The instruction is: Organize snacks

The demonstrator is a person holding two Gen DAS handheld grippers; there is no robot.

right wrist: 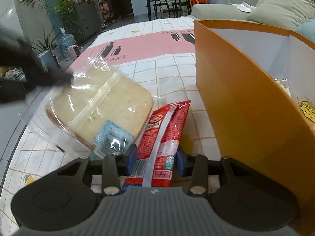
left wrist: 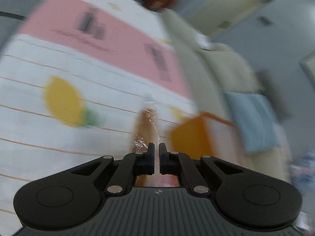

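At far left of the right wrist view, the blurred black left gripper [right wrist: 65,78] pinches the clear wrapper of a bagged bread slice [right wrist: 102,108], lifting that corner above the checked tablecloth [right wrist: 169,66]. Its own camera, heavily motion-blurred, shows its fingers [left wrist: 151,153] nearly pressed together on the crinkled plastic edge of the bread slice [left wrist: 148,122], seen edge-on. Just right of the bread, a red snack packet [right wrist: 163,137] lies between the 2 blue-padded fingers [right wrist: 131,157] of the right gripper [right wrist: 156,160], which stand spread to either side of it; whether they touch it cannot be told. At right, an orange box [right wrist: 236,98] stands open on the cloth, pale snack bags visible inside.
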